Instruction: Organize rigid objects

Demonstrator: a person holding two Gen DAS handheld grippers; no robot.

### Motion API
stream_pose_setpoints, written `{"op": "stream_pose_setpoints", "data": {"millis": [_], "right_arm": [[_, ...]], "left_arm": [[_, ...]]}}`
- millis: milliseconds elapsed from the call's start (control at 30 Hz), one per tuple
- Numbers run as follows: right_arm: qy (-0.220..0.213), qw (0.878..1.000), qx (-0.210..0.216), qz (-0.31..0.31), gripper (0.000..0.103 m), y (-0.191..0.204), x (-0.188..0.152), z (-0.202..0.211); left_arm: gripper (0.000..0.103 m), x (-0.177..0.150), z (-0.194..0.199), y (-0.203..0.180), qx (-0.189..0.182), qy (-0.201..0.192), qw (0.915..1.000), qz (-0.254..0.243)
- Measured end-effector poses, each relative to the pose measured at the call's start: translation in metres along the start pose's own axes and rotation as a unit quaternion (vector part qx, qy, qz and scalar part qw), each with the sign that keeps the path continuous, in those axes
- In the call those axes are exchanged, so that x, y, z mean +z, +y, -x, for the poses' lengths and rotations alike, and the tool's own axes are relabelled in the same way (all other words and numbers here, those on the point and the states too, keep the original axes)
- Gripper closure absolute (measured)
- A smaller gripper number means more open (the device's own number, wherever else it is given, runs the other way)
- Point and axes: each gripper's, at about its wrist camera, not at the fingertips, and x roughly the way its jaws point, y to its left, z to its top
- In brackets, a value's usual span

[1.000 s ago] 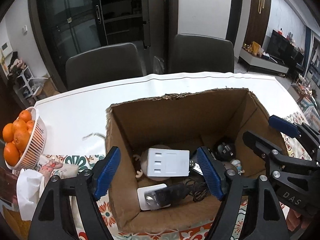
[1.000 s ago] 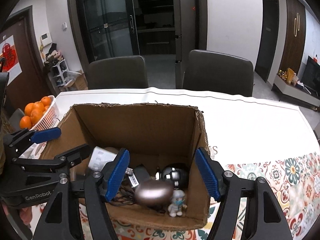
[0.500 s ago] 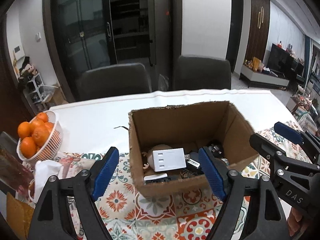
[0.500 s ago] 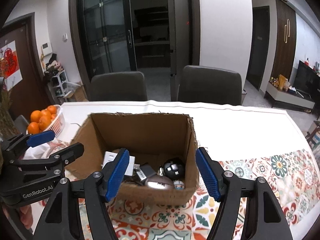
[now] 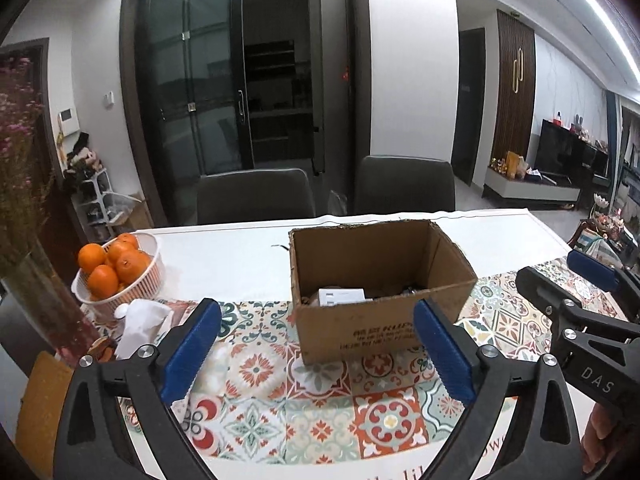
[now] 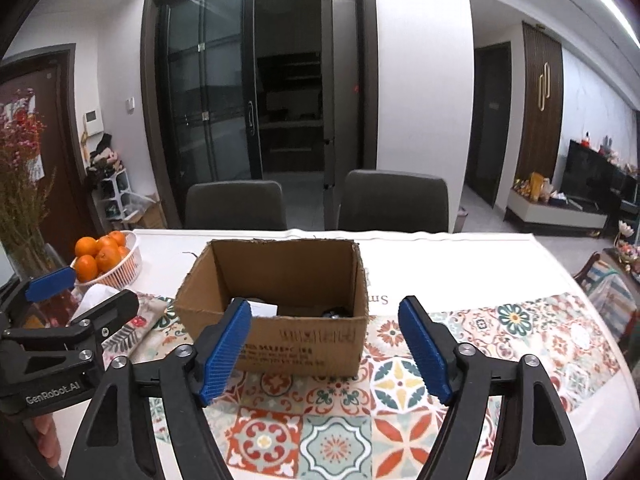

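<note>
Left wrist view: the left gripper [image 5: 316, 350] hangs over the patterned runner [image 5: 320, 412] with its jaws spread wide and nothing between them; they have just been opening. The box [image 5: 380, 288] stands ahead and slightly right of that gap, clear of both blue pads, its open top facing up. Over its near wall only a white adapter [image 5: 340, 298] and some dark shapes show, so the gathered objects lie low inside and most are hidden. The right gripper [image 5: 576, 300] enters from the right edge, level with the box's right corner. A basket [image 5: 132, 280] of oranges [image 5: 108, 264] sits well apart to the left, with white tissue [image 5: 138, 326] beside it.

Right wrist view: the right gripper [image 6: 324, 348] is also empty, its jaws moderately apart and likewise just opening. The box [image 6: 280, 304] lies ahead and a little left; the left pad overlaps its near wall in the picture, though whether it touches cannot be told. The box's long side runs across the view, so both pairs of jaws face that side rather than an end. The left gripper [image 6: 68, 300] sits at the left edge, beside the box's left corner.

Neither hand looks clearly nearer; the box sits between the two, and the sorting appears finished or close to it.
</note>
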Motion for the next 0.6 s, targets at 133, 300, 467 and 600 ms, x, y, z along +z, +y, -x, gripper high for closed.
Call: {"op": "stream_pose_setpoints", "data": {"millis": [133,300,467,600], "right_arm": [[-0.011,1.000,-0.011,0.001,0.021,0.002,-0.012,0.023],[-0.014,1.000,-0.008,-0.006,0.019,0.004,-0.030,0.046],[-0.023,1.000,-0.012,-0.007,0.018,0.006,-0.045,0.067],[-0.028,1.000,-0.009,-0.001,0.018,0.009,-0.056,0.084]], "left_arm": [[0.000,-0.015,0.023,0.001,0.014,-0.018,0.9997,-0.003],[0.000,-0.034,0.051,-0.002,0.021,-0.036,0.9991,-0.009],[0.000,-0.051,0.073,-0.002,0.030,-0.046,0.9984,-0.013],[0.000,-0.065,0.090,-0.003,0.035,-0.052,0.9980,-0.013]]}}
